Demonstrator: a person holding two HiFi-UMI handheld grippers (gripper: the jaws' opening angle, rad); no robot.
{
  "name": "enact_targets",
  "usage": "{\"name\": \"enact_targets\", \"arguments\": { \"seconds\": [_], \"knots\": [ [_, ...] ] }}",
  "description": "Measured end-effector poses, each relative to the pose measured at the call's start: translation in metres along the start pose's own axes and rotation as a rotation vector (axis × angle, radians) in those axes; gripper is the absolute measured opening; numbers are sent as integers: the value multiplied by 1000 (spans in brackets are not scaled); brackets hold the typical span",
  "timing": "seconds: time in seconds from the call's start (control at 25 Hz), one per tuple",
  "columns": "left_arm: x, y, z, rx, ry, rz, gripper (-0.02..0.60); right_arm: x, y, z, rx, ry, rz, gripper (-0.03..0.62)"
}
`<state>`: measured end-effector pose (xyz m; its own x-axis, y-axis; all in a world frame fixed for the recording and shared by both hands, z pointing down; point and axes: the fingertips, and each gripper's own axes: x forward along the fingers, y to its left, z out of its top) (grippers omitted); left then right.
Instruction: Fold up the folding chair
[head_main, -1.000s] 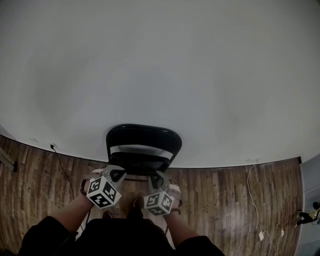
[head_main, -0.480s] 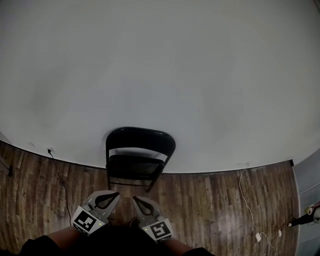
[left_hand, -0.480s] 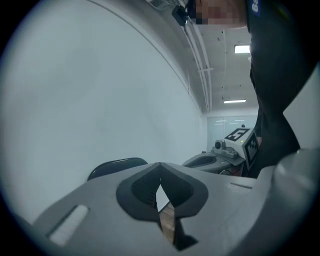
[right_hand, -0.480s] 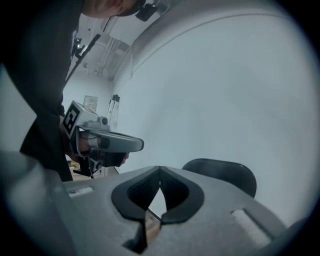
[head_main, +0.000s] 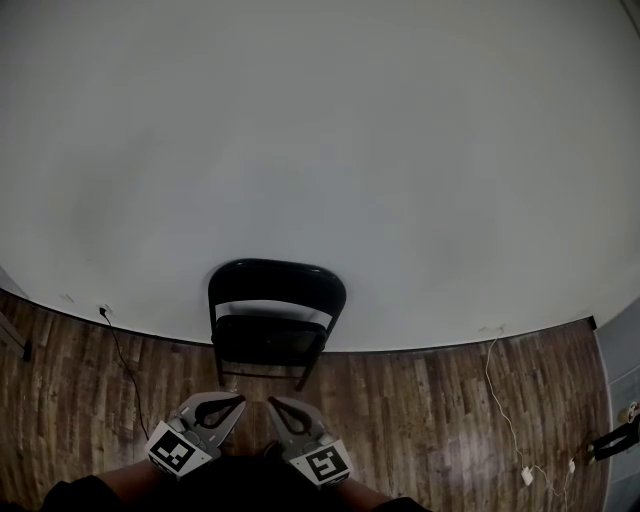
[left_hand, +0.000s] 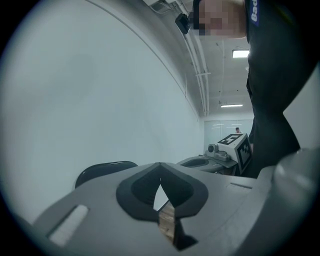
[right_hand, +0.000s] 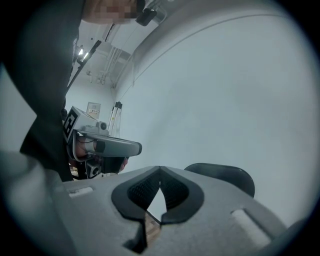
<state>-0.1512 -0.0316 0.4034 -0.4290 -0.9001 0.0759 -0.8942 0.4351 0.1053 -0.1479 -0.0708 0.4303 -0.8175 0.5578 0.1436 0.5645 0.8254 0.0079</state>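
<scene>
A black folding chair (head_main: 275, 318) stands on the wooden floor against the white wall, its seat panel tipped up close under the backrest. My left gripper (head_main: 240, 402) and right gripper (head_main: 272, 403) hover side by side in front of the chair, apart from it, both shut on nothing. In the left gripper view the jaws (left_hand: 160, 165) meet at a point, with the chair's backrest (left_hand: 102, 172) behind them and the other gripper (left_hand: 220, 155) at the right. The right gripper view shows its jaws (right_hand: 160, 169) closed, the backrest (right_hand: 225, 177) at the right and the left gripper (right_hand: 105, 145) beside them.
A dark cable (head_main: 120, 340) runs from a wall socket across the floor left of the chair. A white cable with a plug (head_main: 505, 400) lies at the right. The white wall (head_main: 320, 150) fills the view behind the chair.
Both grippers have drawn back from the chair's seat toward the bottom of the head view. The chair now stands free, its seat raised toward the backrest.
</scene>
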Motion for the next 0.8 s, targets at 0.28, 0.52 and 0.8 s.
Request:
{"name": "enact_targets", "arguments": {
  "seconds": [0.28, 0.52, 0.8],
  "knots": [
    [4, -9, 0, 16, 5, -18, 2, -4, 0, 2, -33, 23, -2, 0],
    [3, -11, -2, 32, 13, -28, 2, -4, 5, -5, -34, 30, 7, 0],
    [-1, -14, -4, 15, 22, -36, 2, -4, 10, 1, -33, 31, -2, 0]
  ]
}}
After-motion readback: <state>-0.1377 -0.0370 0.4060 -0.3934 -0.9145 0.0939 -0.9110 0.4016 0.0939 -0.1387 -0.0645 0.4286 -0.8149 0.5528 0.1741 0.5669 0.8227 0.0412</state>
